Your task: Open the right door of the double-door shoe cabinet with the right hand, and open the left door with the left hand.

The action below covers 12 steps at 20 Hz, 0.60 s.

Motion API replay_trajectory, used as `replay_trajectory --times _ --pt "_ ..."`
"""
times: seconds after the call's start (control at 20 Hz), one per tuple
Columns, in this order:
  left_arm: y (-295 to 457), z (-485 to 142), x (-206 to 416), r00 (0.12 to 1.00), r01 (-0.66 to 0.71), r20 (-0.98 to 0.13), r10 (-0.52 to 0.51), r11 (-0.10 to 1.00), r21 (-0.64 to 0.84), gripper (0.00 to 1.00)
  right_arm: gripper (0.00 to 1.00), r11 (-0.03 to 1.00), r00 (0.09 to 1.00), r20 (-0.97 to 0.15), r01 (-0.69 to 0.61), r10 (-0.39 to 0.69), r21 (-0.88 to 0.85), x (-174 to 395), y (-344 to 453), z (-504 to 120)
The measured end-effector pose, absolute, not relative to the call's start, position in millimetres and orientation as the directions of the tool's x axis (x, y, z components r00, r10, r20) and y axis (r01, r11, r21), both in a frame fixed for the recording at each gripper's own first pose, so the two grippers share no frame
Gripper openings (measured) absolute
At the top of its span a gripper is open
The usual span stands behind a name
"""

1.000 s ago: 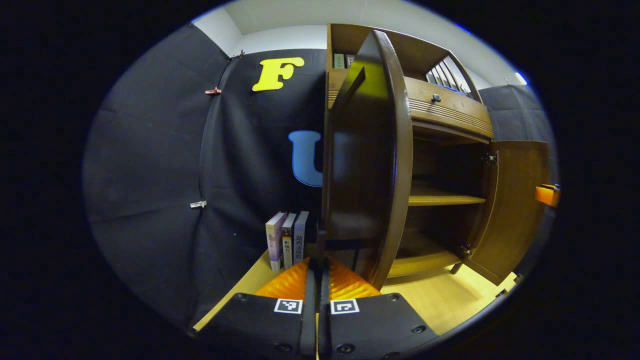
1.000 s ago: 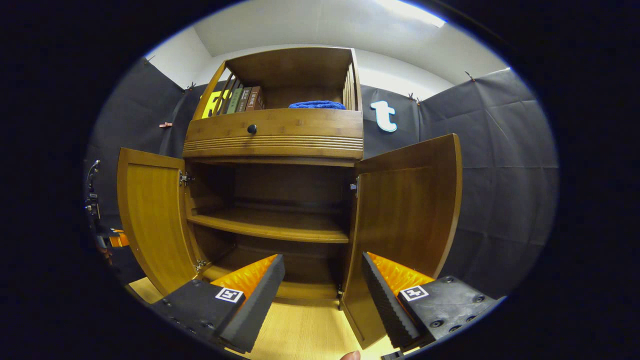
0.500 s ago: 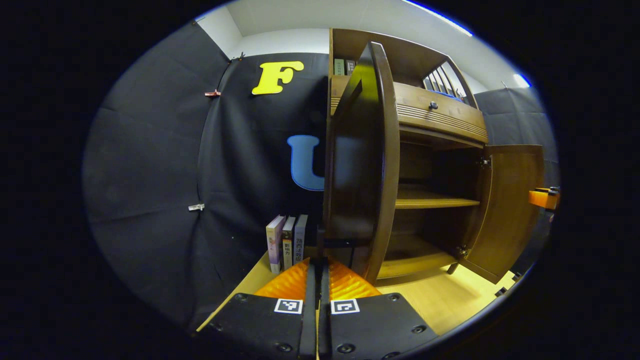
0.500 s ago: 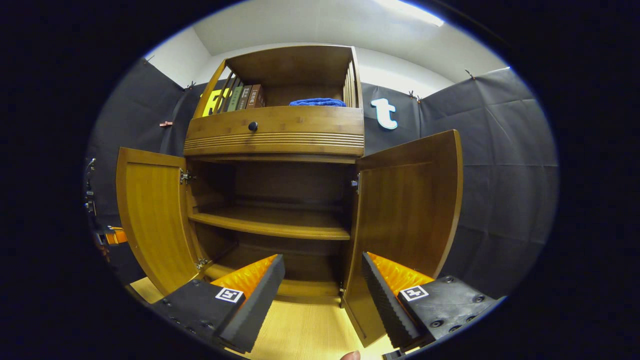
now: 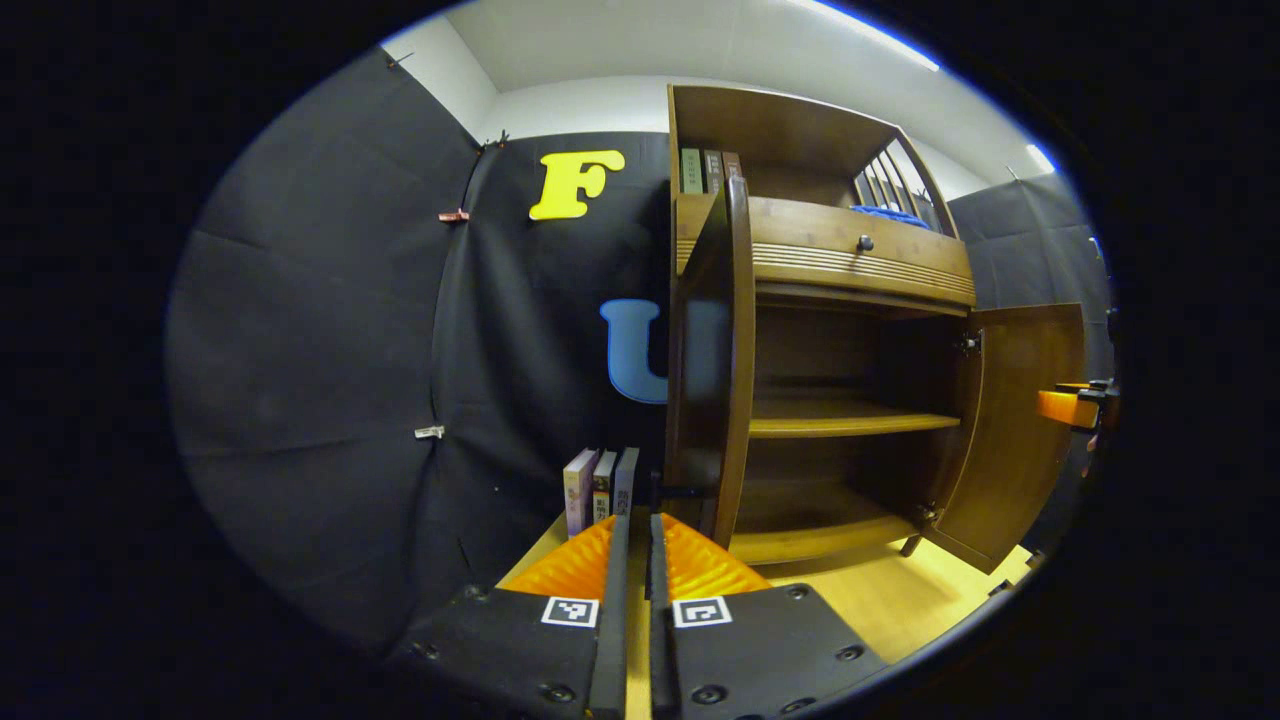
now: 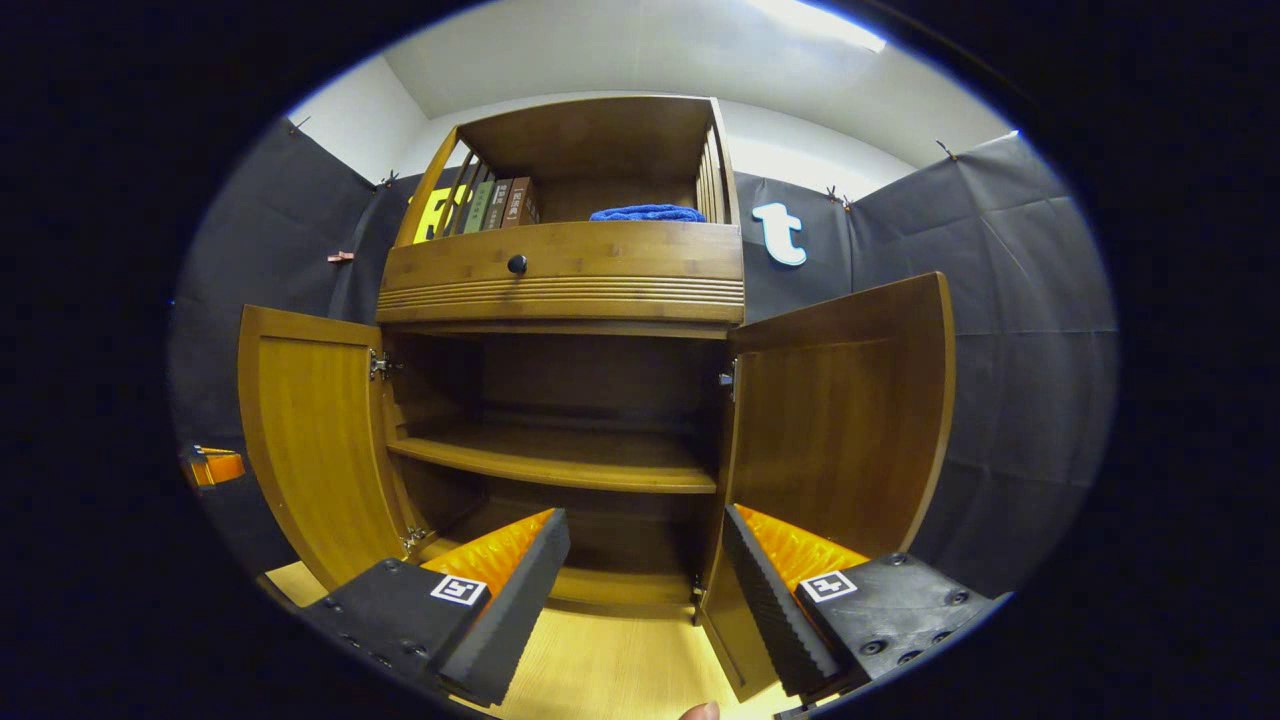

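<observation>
The wooden shoe cabinet (image 6: 560, 275) stands with both doors swung wide, its inner shelf (image 6: 560, 465) bare. In the right gripper view the left door (image 6: 310, 430) and right door (image 6: 840, 420) flank the opening. My right gripper (image 6: 645, 590) is open in front of the lower compartment, touching nothing. In the left gripper view the left door (image 5: 715, 360) appears almost edge-on just ahead. My left gripper (image 5: 635, 545) has its fingers together with only a thin slit, nothing between them. The door's dark handle (image 5: 672, 490) sits just beyond the tips. The right door (image 5: 1015, 420) hangs open farther off.
Three books (image 5: 600, 485) stand on the wooden floor (image 5: 900, 600) against the cabinet's left side. The top shelf holds books (image 6: 490, 205) and a blue cloth (image 6: 648, 213) above a drawer with a black knob (image 6: 517, 264). Black cloth walls close in all around.
My left gripper has drawn back from the left door's handle, and that door now appears thinner, more edge-on. The right gripper's view has shifted slightly; its fingers stay open.
</observation>
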State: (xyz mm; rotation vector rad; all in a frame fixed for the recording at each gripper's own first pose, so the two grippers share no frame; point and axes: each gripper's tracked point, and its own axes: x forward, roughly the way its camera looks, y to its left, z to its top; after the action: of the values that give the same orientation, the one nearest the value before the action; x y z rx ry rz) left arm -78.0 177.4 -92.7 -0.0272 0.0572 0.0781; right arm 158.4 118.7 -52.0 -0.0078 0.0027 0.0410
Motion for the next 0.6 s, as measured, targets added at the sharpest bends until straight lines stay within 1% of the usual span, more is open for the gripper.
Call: replay_trajectory --times 0.05,0.2,0.25,0.3,0.35,0.4,0.45,0.5,0.55,0.6 --pt "175.8 -89.1 -80.9 0.996 -0.080 -0.050 0.079 0.997 -0.015 0.18 0.99 0.999 0.999 -0.003 -0.046 0.046 -0.007 159.4 120.8 -52.2" --pt "165.2 -76.5 -86.7 0.997 -0.070 -0.026 0.070 0.998 0.005 0.59 0.96 0.998 0.998 -0.001 -0.065 0.065 -0.016 162.5 128.9 -53.0" --pt "161.0 -74.6 -87.5 0.997 -0.069 -0.022 0.069 0.998 0.010 0.72 0.98 0.998 0.998 -0.001 -0.068 0.068 -0.015 163.9 130.5 -53.1" --pt "158.0 -73.2 -86.1 0.997 -0.072 -0.021 0.073 0.997 0.015 0.86 0.98 0.997 0.997 -0.002 -0.071 0.071 -0.009 165.3 132.4 -53.5" --pt "154.4 -72.3 -84.2 0.997 -0.072 -0.023 0.072 0.997 0.016 0.91 0.98 0.997 0.997 -0.002 -0.077 0.077 -0.002 166.1 136.1 -52.9" --pt "151.1 -72.2 -83.1 0.997 -0.074 -0.024 0.074 0.997 0.016 0.95 0.96 0.997 0.997 0.001 -0.079 0.079 0.002 167.0 137.5 -52.2" --pt "148.1 -70.1 -81.3 0.997 -0.076 -0.020 0.076 0.997 0.013 0.95 0.98 0.997 0.997 0.003 -0.082 0.082 0.002 167.6 138.4 -51.5" --pt "143.7 -67.7 -79.2 0.997 -0.074 -0.015 0.074 0.997 0.008 0.95 0.96 0.997 0.997 0.007 -0.082 0.082 0.000 168.5 139.0 -49.4" --pt "138.6 -64.9 -77.9 0.998 -0.069 -0.012 0.069 0.998 0.000 0.95 0.96 0.997 0.997 0.009 -0.082 0.082 -0.002 169.8 138.8 -48.4" --pt "133.6 -64.2 -76.2 0.998 -0.062 -0.011 0.062 0.998 -0.007 0.95 0.98 0.997 0.997 0.014 -0.078 0.078 -0.003 170.3 138.4 -46.7"
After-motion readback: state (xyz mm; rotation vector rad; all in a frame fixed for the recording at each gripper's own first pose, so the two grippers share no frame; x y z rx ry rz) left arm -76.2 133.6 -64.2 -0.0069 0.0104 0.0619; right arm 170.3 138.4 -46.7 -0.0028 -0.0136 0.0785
